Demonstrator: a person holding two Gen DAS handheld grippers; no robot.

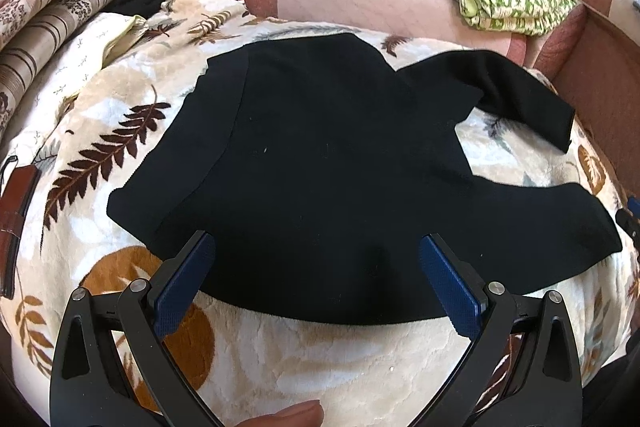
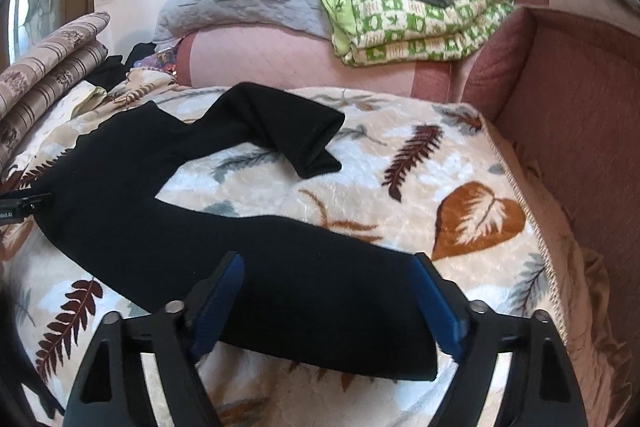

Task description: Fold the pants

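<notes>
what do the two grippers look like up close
Both the left gripper and right gripper look alike: black plastic frames with triangular cut-outs, silver round pivot pins, and flat blue textured pads lining the fingers. No cables or sleeves show.

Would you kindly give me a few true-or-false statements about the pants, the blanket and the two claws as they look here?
1. The black pants lie on a leaf-patterned blanket. True.
2. The left claw is clamped shut on the fabric. False: its jaws stand wide open above the waist end.
3. The two legs lie neatly together. False: they are spread apart in a V.
4. The right claw straddles one leg with open jaws. True.
5. A green patterned quilt sits on the bedding behind. True.
</notes>
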